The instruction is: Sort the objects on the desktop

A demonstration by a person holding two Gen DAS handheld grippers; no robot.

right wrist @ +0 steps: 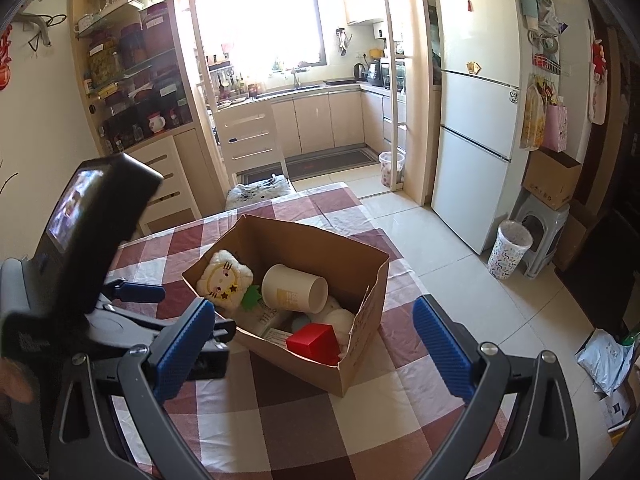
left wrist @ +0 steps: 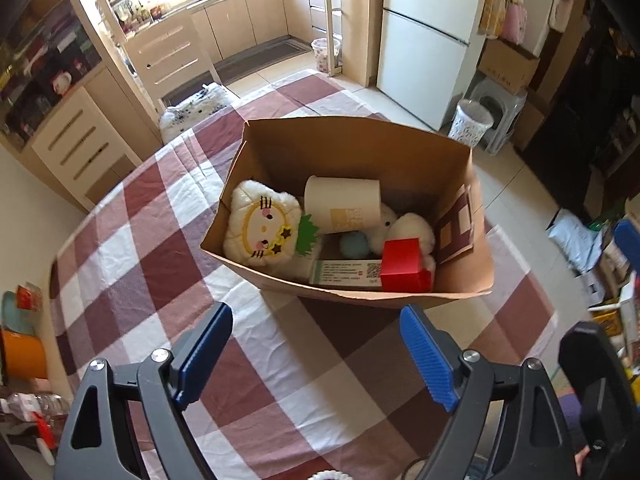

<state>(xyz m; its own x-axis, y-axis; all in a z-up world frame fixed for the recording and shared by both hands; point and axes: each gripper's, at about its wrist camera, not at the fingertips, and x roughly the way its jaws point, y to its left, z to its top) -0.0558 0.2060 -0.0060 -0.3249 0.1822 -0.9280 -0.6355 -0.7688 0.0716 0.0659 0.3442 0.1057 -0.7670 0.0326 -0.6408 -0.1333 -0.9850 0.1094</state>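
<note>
An open cardboard box (left wrist: 352, 144) (right wrist: 360, 256) stands on the checked tablecloth (left wrist: 160, 248) (right wrist: 280, 412). Inside lie a white plush face toy (left wrist: 262, 228) (right wrist: 226, 278), a cream cylinder on its side (left wrist: 342, 204) (right wrist: 294, 288), a red box (left wrist: 404, 266) (right wrist: 314, 342), a white fluffy toy (left wrist: 412, 230), a small blue ball (left wrist: 354, 244) and a green-white carton (left wrist: 346, 272). My left gripper (left wrist: 320, 356) is open and empty, just short of the box's near wall. My right gripper (right wrist: 316, 352) is open and empty, above the box's near corner. The left gripper also shows in the right wrist view (right wrist: 132, 292).
A chair with a cushion (right wrist: 260, 192) stands at the table's far edge. A fridge (right wrist: 476, 120), a patterned bin (right wrist: 510, 248) and a grey stool (right wrist: 540, 232) stand on the floor to the right. An orange container (left wrist: 22, 354) sits low left.
</note>
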